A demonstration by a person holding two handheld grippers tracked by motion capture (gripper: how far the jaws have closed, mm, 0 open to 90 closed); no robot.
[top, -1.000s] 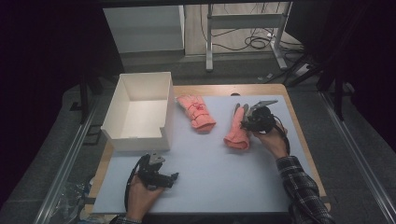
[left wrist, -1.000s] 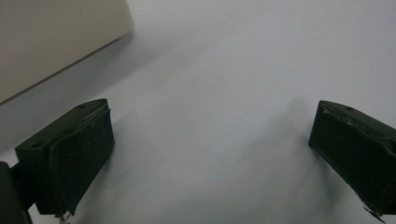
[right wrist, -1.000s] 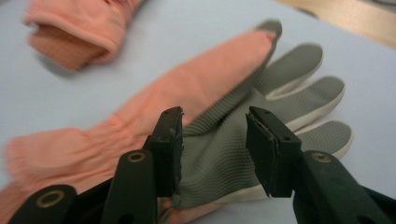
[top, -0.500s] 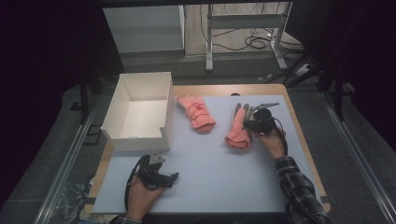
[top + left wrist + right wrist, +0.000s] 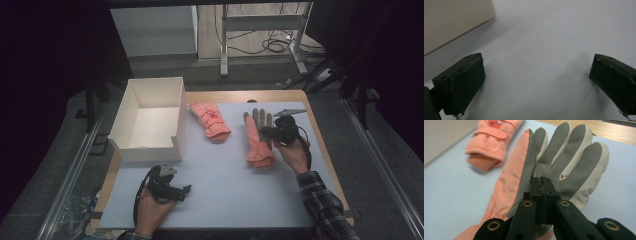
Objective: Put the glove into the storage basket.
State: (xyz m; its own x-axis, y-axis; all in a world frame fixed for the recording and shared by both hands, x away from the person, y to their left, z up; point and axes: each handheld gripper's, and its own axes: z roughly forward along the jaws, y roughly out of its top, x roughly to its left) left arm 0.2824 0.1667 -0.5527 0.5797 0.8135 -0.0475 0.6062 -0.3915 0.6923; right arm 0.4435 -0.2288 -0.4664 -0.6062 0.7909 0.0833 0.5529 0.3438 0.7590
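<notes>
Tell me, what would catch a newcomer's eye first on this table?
Probably the salmon-pink glove with a grey textured palm, right of centre on the pale blue mat: the right tool is shut on its palm. A second salmon-pink glove lies beside an open white box at the left. The left tool rests open near the front edge.

Textured grey-palmed cloth glove, matt table

Box left, two gloves to its right.
</notes>
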